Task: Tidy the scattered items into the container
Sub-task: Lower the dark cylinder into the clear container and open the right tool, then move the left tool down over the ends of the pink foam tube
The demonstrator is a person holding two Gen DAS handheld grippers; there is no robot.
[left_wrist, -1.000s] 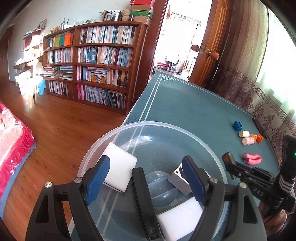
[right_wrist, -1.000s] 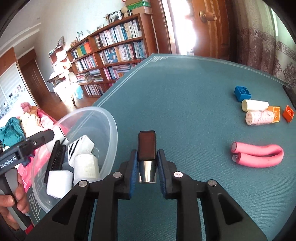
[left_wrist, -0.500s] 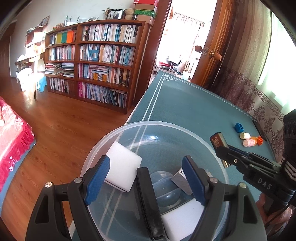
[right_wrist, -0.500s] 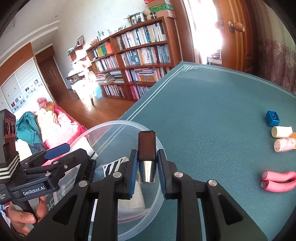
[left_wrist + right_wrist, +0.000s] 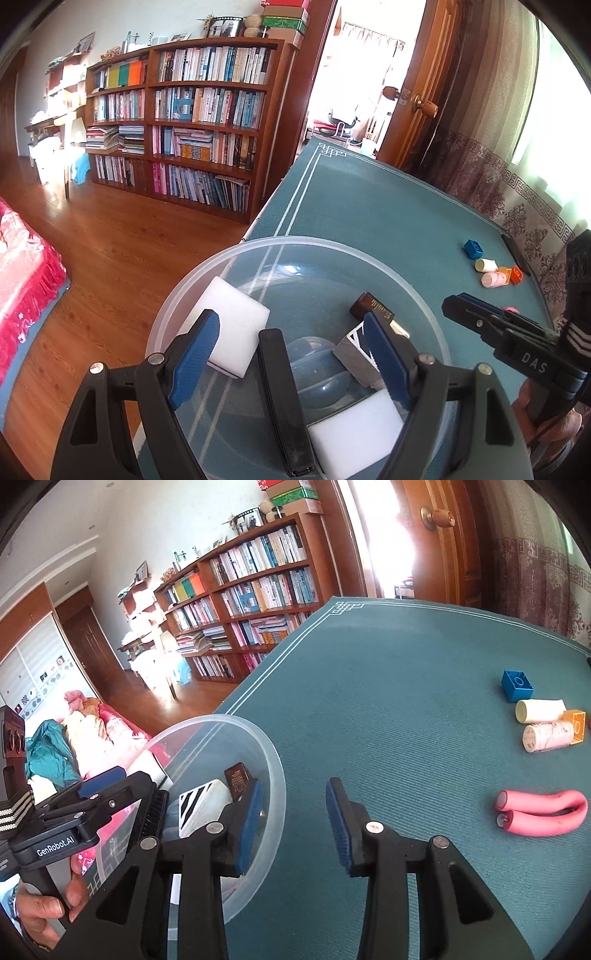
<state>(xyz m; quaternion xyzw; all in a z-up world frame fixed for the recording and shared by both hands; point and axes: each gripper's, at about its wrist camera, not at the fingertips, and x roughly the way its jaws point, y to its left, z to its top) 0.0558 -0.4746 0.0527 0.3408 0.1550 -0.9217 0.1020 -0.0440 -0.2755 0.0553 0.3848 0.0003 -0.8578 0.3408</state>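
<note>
A clear plastic bowl (image 5: pixel 236 266) (image 5: pixel 275 760) sits at the table's left edge. It holds two white sponge blocks (image 5: pixel 232 325), a black comb (image 5: pixel 284 402), a striped box (image 5: pixel 199 805) and a small dark lighter-like item (image 5: pixel 371 308) (image 5: pixel 240 775). My left gripper (image 5: pixel 291 347) hangs open over the bowl. My right gripper (image 5: pixel 295 812) (image 5: pixel 454 302) is open and holds nothing, its left finger over the bowl's rim. On the teal table lie a pink foam curler (image 5: pixel 543 818), a blue brick (image 5: pixel 517 685), a cream tube (image 5: pixel 539 710), a patterned pink bottle (image 5: pixel 546 736) and an orange brick (image 5: pixel 576 725).
The table's left edge (image 5: pixel 295 199) drops to a wooden floor (image 5: pixel 129 236), with bookshelves (image 5: pixel 192 122) and a red-covered bed (image 5: pixel 26 273) beyond. A dark flat object (image 5: pixel 515 251) lies at the table's right side by the curtain. A hand (image 5: pixel 44 912) holds the left gripper.
My right gripper carried the small dark item from over the table to the bowl, opened, and the item now lies inside. The left gripper stayed open over the bowl.
</note>
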